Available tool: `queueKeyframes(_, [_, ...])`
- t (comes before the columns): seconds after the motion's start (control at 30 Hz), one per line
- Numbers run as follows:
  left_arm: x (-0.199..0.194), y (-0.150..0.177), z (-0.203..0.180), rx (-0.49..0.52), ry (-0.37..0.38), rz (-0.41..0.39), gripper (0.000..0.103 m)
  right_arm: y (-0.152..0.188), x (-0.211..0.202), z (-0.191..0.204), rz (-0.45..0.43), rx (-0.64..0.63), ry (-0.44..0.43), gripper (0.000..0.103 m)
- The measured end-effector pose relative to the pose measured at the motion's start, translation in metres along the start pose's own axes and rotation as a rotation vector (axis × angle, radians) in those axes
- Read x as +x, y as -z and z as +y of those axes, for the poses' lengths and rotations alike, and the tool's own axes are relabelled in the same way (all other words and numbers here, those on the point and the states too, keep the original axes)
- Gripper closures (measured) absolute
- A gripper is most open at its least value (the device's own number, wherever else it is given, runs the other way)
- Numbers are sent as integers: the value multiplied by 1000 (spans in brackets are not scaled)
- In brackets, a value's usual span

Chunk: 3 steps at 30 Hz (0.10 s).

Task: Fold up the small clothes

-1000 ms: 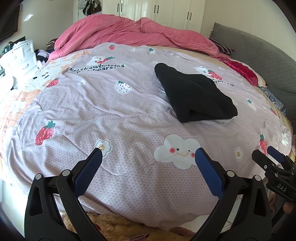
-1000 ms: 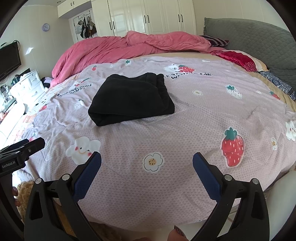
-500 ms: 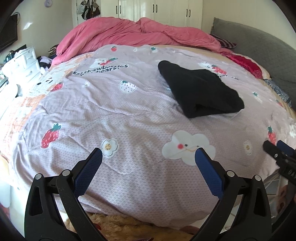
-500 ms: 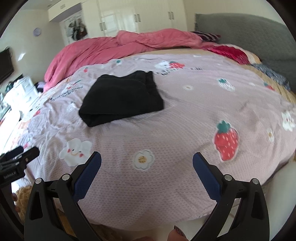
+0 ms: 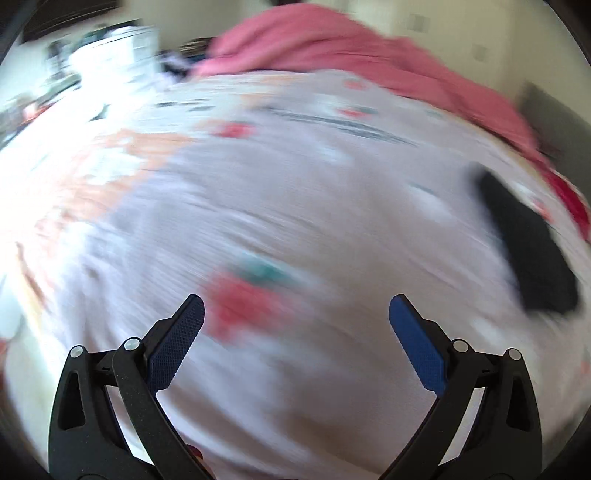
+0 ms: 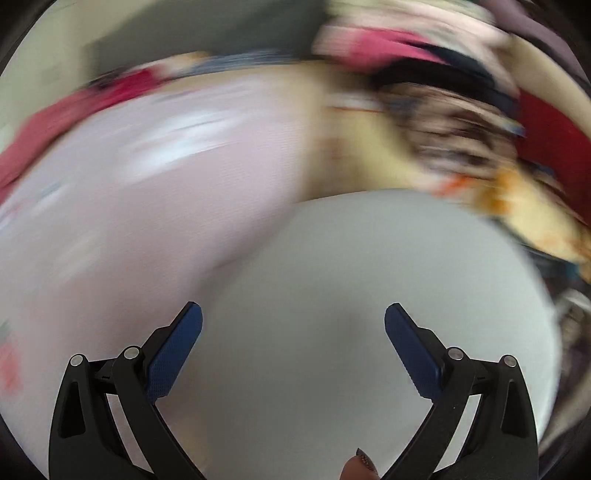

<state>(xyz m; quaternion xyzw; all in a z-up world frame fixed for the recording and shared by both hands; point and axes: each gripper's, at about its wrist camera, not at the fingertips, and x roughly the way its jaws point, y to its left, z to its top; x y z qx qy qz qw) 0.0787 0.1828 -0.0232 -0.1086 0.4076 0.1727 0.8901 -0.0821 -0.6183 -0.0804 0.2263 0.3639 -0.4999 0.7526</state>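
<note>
Both views are heavily motion-blurred. In the left wrist view the folded black garment (image 5: 528, 251) lies on the lilac strawberry bedspread (image 5: 295, 192) at the far right. My left gripper (image 5: 295, 321) is open and empty, well to the left of the garment and above the bedspread. My right gripper (image 6: 293, 328) is open and empty. It points past the bed's right edge, over pale floor (image 6: 369, 295), toward a blurred pile of mixed clothes (image 6: 461, 129). The black garment does not show in the right wrist view.
A pink duvet (image 5: 351, 48) is heaped at the far end of the bed. White drawers (image 5: 110, 51) stand at the far left. In the right wrist view the bedspread's corner (image 6: 147, 184) fills the left half, with a grey headboard (image 6: 203, 33) beyond.
Both grippers have swung fast: the left one turned left, sending the black garment to the right edge of its view. The right one turned right, off the bed toward the clothes pile.
</note>
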Motion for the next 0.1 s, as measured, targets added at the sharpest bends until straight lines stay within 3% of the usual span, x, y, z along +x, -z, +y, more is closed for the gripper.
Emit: queueKeyframes(0.1, [36, -47, 60, -53, -169, -11, 9, -34, 39, -56, 12, 153, 160, 4])
